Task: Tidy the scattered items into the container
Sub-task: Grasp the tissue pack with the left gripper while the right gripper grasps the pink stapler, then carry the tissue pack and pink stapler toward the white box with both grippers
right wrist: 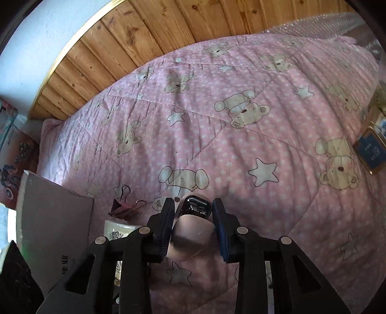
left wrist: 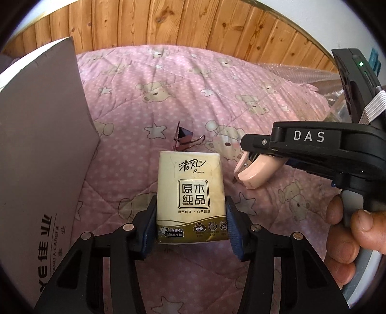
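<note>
My left gripper point(left wrist: 190, 205) is shut on a cream tissue pack point(left wrist: 190, 190) and holds it above the pink quilt. My right gripper point(right wrist: 193, 207) is shut on a pale pink stapler point(right wrist: 194, 227), which also shows in the left wrist view point(left wrist: 253, 172) to the right of the tissue pack. A dark red binder clip point(left wrist: 183, 139) lies on the quilt just beyond the tissue pack; it also shows in the right wrist view point(right wrist: 125, 207). A grey cardboard box point(left wrist: 41, 149) stands at the left, and shows in the right wrist view point(right wrist: 53, 224) too.
The pink bear-print quilt point(right wrist: 241, 135) covers the bed, with a wooden panel wall point(left wrist: 181, 21) behind. A blue and gold box point(right wrist: 371, 152) lies at the quilt's right edge. Clear plastic wrap point(left wrist: 325, 79) lies at the far right.
</note>
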A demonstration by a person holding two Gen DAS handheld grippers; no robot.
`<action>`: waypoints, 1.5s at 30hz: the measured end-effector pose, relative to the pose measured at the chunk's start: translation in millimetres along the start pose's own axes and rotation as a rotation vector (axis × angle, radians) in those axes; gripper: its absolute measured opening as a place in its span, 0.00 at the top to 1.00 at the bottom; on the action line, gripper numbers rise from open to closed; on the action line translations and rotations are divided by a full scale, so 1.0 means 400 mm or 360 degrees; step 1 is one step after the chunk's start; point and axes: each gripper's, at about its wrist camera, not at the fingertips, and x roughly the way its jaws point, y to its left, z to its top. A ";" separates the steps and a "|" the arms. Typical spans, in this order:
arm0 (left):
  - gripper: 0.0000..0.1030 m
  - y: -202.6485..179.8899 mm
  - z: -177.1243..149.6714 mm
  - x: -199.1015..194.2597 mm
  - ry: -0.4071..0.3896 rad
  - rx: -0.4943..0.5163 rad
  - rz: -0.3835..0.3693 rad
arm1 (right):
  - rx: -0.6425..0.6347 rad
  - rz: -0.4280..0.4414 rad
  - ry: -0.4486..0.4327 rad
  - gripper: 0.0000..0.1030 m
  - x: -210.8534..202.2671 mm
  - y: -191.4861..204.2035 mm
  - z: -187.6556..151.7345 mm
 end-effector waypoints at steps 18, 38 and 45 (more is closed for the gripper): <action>0.49 0.010 -0.012 -0.040 -0.0003 -0.0050 -0.0038 | -0.0133 -0.0076 0.0003 0.74 0.003 0.042 -0.076; 0.49 0.040 -0.030 -0.213 -0.0093 -0.0112 -0.0158 | -0.0024 0.0079 -0.0058 0.74 -0.177 0.082 -0.177; 0.49 0.054 -0.046 -0.280 -0.0136 -0.0096 -0.0193 | -0.0010 0.0106 -0.0060 0.74 -0.217 0.108 -0.231</action>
